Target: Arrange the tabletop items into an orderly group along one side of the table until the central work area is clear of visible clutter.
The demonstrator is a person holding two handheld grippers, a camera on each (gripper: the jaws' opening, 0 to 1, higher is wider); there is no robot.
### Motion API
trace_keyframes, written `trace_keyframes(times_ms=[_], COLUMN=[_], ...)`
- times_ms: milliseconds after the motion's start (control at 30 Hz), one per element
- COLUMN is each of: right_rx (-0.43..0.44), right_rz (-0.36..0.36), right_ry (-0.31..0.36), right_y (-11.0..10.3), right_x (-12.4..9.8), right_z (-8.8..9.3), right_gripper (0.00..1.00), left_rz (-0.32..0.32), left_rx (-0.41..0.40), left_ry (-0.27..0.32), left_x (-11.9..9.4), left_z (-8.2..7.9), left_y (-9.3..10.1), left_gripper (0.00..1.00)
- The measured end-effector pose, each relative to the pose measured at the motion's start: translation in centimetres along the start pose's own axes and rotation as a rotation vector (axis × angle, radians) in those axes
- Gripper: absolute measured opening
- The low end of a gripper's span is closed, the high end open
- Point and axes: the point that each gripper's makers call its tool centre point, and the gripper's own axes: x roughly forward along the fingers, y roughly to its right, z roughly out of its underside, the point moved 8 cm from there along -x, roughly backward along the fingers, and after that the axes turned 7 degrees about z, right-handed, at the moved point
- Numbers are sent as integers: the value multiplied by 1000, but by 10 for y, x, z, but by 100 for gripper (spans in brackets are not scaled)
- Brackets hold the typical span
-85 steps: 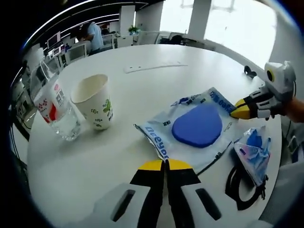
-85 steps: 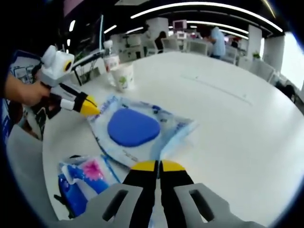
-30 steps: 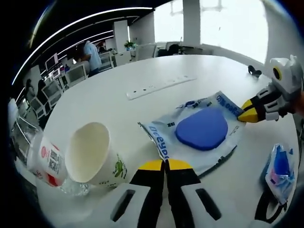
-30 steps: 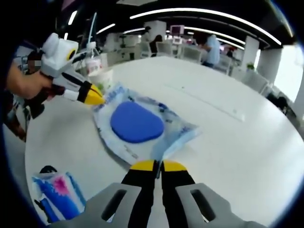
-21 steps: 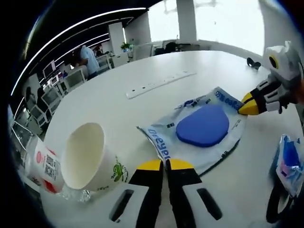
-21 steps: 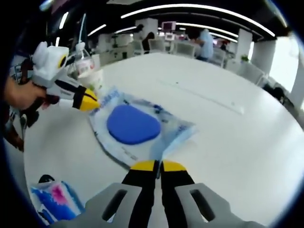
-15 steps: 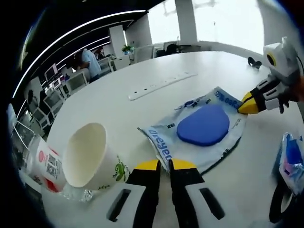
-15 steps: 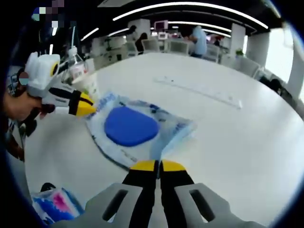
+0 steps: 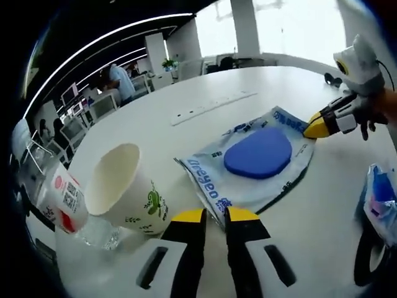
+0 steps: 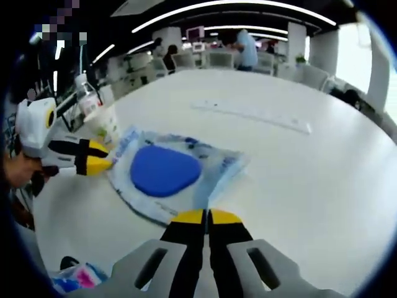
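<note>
Yellow-tipped jaws of the left gripper (image 9: 214, 216) stand slightly parted around the near edge of the clear plastic package (image 9: 251, 167) with its blue pad. The right gripper (image 10: 207, 218) pinches the package's opposite corner. A paper cup (image 9: 127, 197) and water bottle (image 9: 65, 205) lie just left on the white table (image 9: 186, 93).

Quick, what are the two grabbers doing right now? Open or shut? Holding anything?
Left gripper: open, jaws slightly apart at the edge of the plastic bag, holding nothing.
Right gripper: shut on the plastic bag's corner.
</note>
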Motion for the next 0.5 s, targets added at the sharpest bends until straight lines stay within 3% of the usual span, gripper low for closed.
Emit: trace_keyframes(times_ms=[500], right_rx=[-33], right_rz=[-17], right_ry=[13], right_y=[-5], right_x=[8], right_z=[-5], right_gripper=[0], left_rz=[-62], left_rx=[17], left_ry=[-2], left_x=[4], left_z=[-2], left_y=[-9], left_gripper=[8])
